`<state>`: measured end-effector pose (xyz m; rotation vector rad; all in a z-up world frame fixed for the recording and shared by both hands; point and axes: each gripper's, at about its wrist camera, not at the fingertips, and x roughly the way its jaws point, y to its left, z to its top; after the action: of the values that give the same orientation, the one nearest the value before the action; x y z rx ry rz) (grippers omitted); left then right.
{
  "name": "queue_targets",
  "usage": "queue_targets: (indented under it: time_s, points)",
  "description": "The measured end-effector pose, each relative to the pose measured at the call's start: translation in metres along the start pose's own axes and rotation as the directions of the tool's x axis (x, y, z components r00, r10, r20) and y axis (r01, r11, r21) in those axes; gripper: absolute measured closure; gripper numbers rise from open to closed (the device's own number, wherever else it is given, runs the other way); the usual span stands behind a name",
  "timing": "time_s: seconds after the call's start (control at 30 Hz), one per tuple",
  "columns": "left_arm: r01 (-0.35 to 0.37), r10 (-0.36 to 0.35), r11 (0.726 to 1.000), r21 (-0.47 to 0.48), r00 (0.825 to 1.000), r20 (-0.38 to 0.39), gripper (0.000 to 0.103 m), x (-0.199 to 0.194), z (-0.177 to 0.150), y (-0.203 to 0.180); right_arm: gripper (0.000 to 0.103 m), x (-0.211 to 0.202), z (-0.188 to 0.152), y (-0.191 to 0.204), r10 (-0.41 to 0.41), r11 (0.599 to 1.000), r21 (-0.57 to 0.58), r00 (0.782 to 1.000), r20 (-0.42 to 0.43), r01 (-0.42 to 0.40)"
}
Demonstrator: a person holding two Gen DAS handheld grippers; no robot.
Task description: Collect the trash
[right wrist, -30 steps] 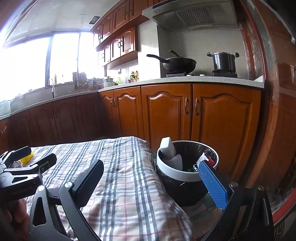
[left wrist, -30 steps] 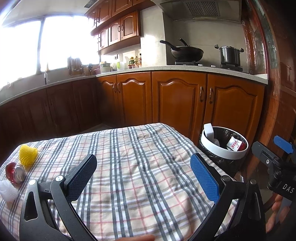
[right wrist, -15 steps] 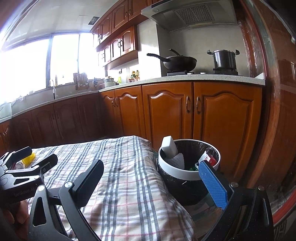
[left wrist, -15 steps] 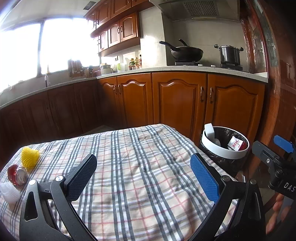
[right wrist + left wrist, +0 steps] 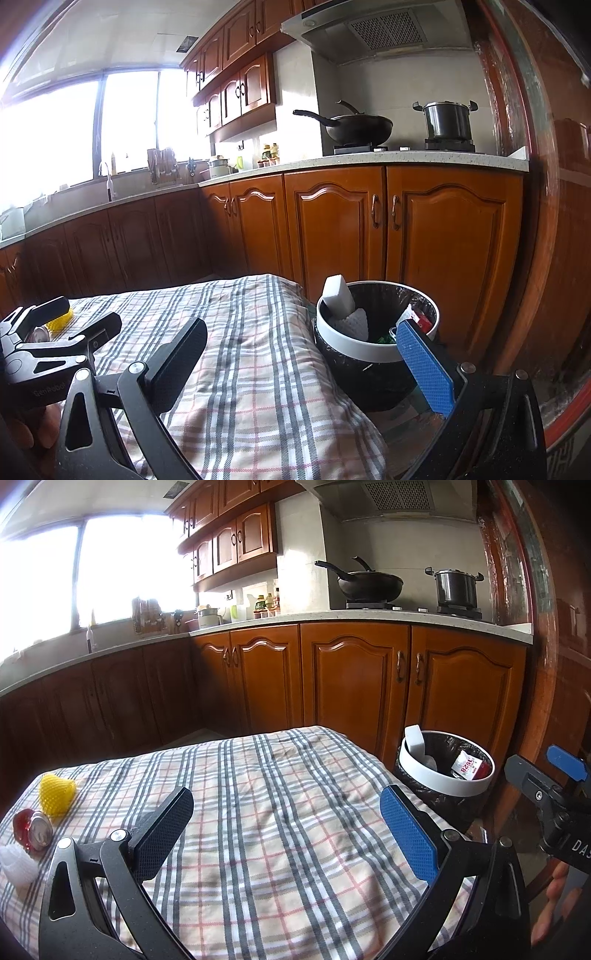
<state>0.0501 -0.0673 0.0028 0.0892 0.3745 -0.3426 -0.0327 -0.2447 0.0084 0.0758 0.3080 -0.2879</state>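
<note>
Where the checked cloth [image 5: 280, 812] reaches the bench's left edge, the trash lies close together: a yellow mesh [image 5: 56, 793], a red can [image 5: 32, 828] on its side, and a white net [image 5: 16, 860] partly cut off. The bin [image 5: 445, 771] beside the right end holds a white block and a red pack. Left hand-held gripper [image 5: 286, 830] and right hand-held gripper [image 5: 301, 363] both gape wide, empty.
</note>
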Motion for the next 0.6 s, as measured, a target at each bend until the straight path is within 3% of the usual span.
queue_targets:
  time_s: [0.6]
  points:
    - [0.003, -0.003, 1.000, 0.001, 1.000, 0.000, 0.000, 0.0010, 0.0019, 0.0007, 0.000, -0.0022, 0.0023, 0.0031, 0.006, 1.000, 0.003, 1.000, 0.003, -0.006]
